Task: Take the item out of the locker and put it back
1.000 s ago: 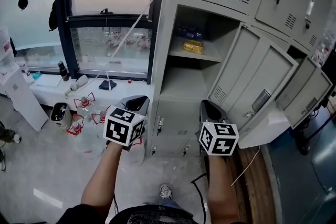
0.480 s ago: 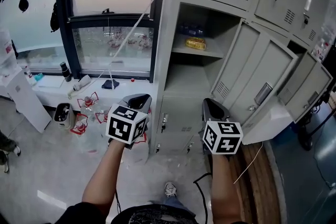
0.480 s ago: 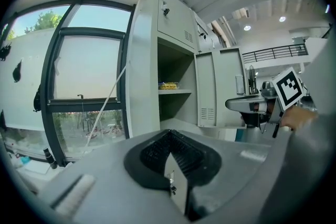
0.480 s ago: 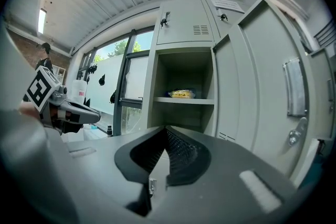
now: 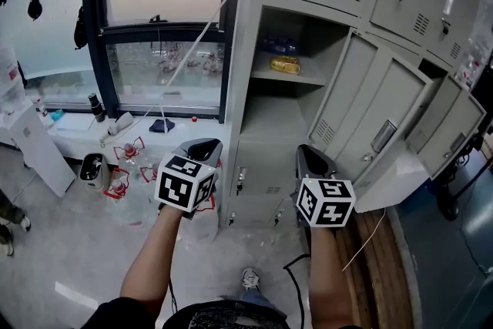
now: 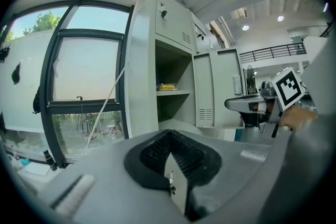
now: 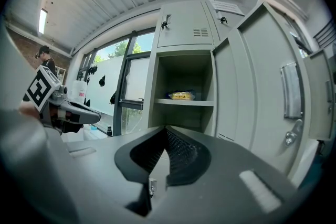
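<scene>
Open locker [image 5: 269, 119], yellow packet [image 5: 284, 65] inside; left hand-held gripper [image 5: 202, 149], right hand-held gripper [image 5: 310, 159] level, clenched, empty.

Left forearm [image 5: 150, 258] and right forearm [image 5: 323, 273] were bare and reached forward side by side, each hand carrying its tongs about level, tips dipped slightly. Left tongs [image 5: 202, 149]: jaws pressed together at the tips, nothing between them; right tongs [image 5: 308, 156]: jaws likewise closed and empty. Left marker cube [image 5: 183, 182] and right marker cube [image 5: 324, 202] sat at the wrist ends, the two tongs parallel and well apart.
</scene>
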`<state>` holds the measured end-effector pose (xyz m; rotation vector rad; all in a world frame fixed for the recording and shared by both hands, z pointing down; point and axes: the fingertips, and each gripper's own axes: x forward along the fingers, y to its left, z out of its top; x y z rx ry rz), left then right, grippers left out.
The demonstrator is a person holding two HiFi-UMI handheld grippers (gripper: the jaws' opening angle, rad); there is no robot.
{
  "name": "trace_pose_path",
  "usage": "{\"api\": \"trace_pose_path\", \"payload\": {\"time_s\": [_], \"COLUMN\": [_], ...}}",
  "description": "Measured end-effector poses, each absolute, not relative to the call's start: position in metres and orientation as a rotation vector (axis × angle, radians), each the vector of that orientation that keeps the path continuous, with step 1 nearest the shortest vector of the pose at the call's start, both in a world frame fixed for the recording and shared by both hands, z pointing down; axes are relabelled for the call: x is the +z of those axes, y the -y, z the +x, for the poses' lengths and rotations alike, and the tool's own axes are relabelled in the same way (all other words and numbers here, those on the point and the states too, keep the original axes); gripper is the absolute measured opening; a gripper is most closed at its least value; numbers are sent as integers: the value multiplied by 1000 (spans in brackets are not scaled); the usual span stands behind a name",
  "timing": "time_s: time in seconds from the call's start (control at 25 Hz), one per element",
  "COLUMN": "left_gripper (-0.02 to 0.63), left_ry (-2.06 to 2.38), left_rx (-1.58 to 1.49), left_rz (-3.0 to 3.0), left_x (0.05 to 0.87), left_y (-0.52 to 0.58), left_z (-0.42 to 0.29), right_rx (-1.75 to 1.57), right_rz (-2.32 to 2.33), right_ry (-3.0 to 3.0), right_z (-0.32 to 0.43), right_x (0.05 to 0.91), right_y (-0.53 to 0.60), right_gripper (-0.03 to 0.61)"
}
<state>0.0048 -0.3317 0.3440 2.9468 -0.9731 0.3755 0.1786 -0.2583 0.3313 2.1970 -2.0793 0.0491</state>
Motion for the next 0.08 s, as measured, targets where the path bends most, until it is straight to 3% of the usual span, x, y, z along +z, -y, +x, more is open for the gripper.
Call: {"api": "trace_pose_path", "payload": {"time_s": [0.08], "left_gripper": [6], "left_ry": [978], "left_rx": [371], "left_rz": [2945], "left_x": [344], "left_y": [331], "left_z": [4], "right_rx": [48], "right_rz": [2197], "right_ry": [2079], "right_z": [178], "right_x": [331], "right_y": [257], "right_gripper": [25]}}
